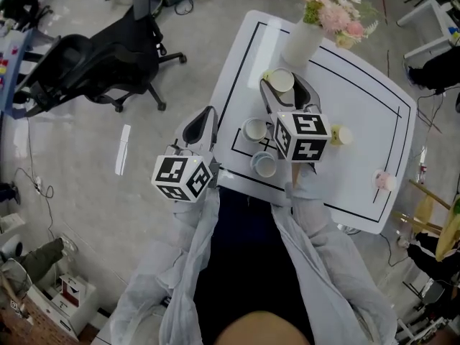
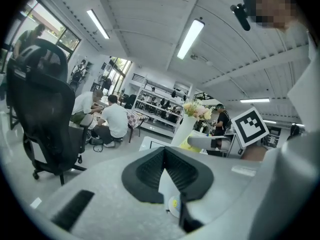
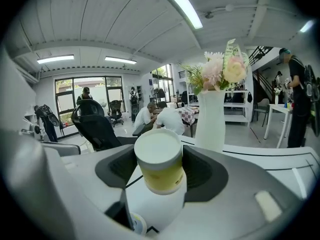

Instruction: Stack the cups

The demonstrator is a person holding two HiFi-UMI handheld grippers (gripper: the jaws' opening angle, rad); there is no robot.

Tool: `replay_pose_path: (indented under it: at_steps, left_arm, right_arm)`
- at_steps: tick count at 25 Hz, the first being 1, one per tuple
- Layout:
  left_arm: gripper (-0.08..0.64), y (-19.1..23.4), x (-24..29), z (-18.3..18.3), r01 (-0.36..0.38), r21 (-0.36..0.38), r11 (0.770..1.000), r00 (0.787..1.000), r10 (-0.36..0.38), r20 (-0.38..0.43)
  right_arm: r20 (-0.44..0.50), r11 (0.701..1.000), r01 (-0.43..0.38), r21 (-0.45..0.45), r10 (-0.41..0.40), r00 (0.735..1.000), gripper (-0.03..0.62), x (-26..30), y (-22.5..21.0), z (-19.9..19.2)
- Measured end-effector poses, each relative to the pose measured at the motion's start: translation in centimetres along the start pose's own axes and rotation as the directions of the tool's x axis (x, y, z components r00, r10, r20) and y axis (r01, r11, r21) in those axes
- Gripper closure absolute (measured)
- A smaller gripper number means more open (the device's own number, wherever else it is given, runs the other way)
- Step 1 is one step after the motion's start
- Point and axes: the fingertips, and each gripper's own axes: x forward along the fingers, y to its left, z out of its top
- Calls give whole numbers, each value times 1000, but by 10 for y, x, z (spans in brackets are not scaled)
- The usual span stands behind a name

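Observation:
My right gripper (image 1: 282, 86) (image 3: 159, 160) is shut on a yellow cup (image 1: 280, 80) (image 3: 159, 161) and holds it above the white table (image 1: 359, 106), just in front of the vase. Below it, two pale cups stand near the table's front edge, one (image 1: 254, 129) behind the other (image 1: 264, 164). A yellowish cup (image 1: 340, 135) lies to their right, and a pink one (image 1: 382, 180) sits further right. My left gripper (image 1: 208, 115) (image 2: 165, 153) hovers beside the table's left edge. Its fingertips meet with nothing between them.
A white vase of pink flowers (image 1: 302, 42) (image 3: 210, 119) stands at the table's far side, close behind the held cup. A black office chair (image 1: 93, 63) (image 2: 40, 114) stands on the floor to the left. People sit at a table (image 2: 112, 119) far behind.

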Motion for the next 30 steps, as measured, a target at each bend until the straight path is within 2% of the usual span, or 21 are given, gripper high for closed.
replay_pose_path:
  at_steps: [9, 15, 30]
  left_arm:
    - [557, -44, -12, 7, 62, 38, 997, 998, -63, 27]
    - [557, -78, -12, -2, 110, 57, 992, 994, -111, 14]
    - [557, -184, 13, -33, 234, 89, 968, 972, -231, -40]
  right_arm:
    - [48, 1000, 21, 0, -21, 999, 304, -45, -10, 7]
    - [63, 999, 48, 9, -49, 997, 304, -74, -29, 4]
    - [82, 977, 202, 71, -207, 975, 304, -177, -137, -20]
